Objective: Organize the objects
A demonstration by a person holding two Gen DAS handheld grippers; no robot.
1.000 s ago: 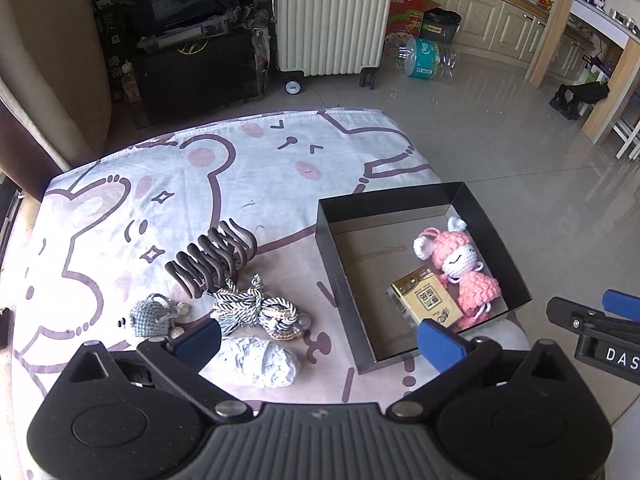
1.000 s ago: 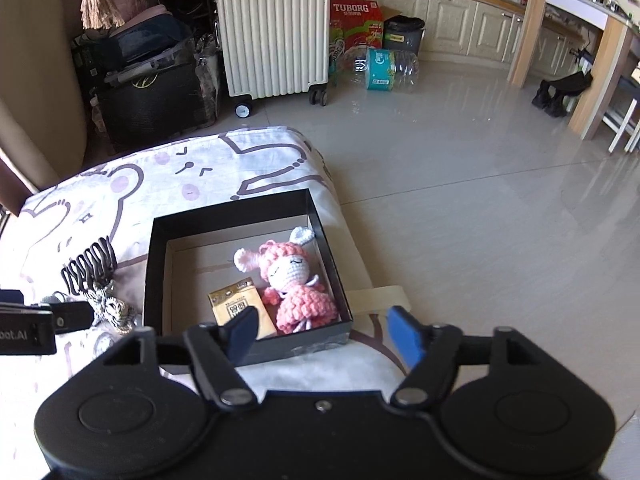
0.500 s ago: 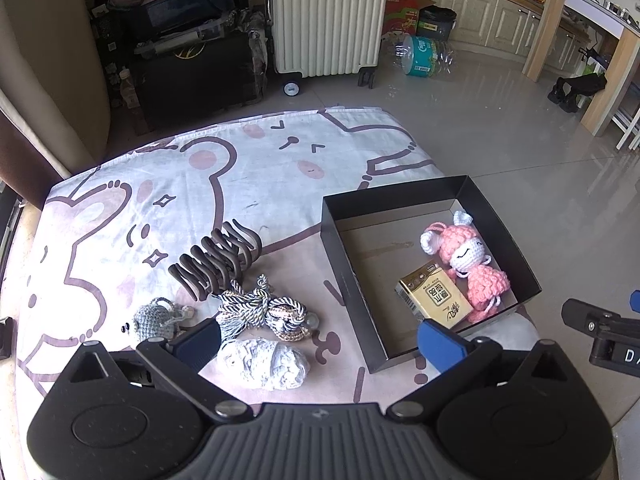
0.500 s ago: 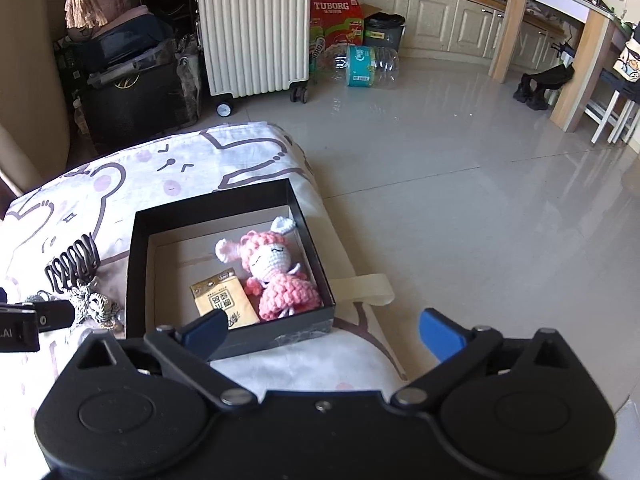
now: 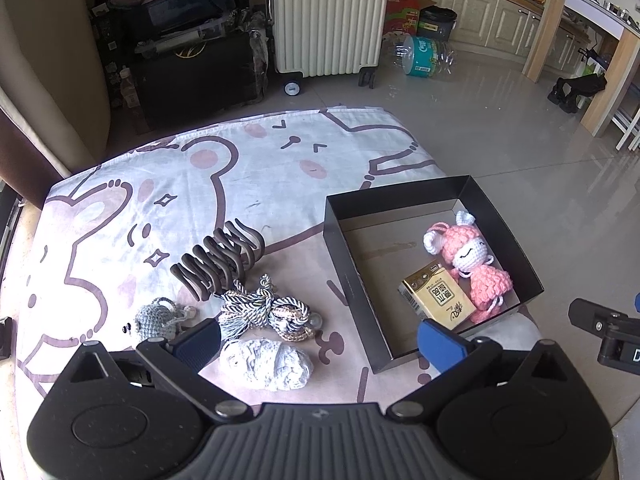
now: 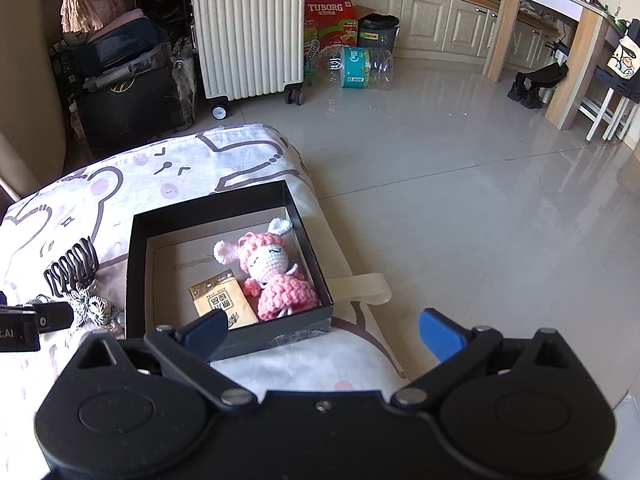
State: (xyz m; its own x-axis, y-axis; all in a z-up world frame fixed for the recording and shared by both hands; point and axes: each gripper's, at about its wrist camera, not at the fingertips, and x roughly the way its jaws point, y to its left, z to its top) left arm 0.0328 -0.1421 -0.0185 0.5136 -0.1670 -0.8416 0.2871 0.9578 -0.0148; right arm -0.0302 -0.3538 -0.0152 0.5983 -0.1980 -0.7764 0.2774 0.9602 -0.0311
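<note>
Lying inside the black box (image 6: 228, 216) at the right edge of the cartoon-print cover (image 5: 168, 184), the pink crochet doll (image 6: 276, 276) has its long axis running far-left to near-right, head toward the far wall, with the gold packet (image 6: 222, 300) touching its left side. Both sit just beyond the right claw (image 6: 322, 330), whose jaws have just been opening and stand wide and empty. Left of the box, the left claw (image 5: 320, 340) hangs released over the grey-white bundle (image 5: 266, 364), near the cord bundle (image 5: 260, 308), brown hair claw clip (image 5: 218, 258) and grey crochet mouse (image 5: 156, 318); open cover lies beyond.
</note>
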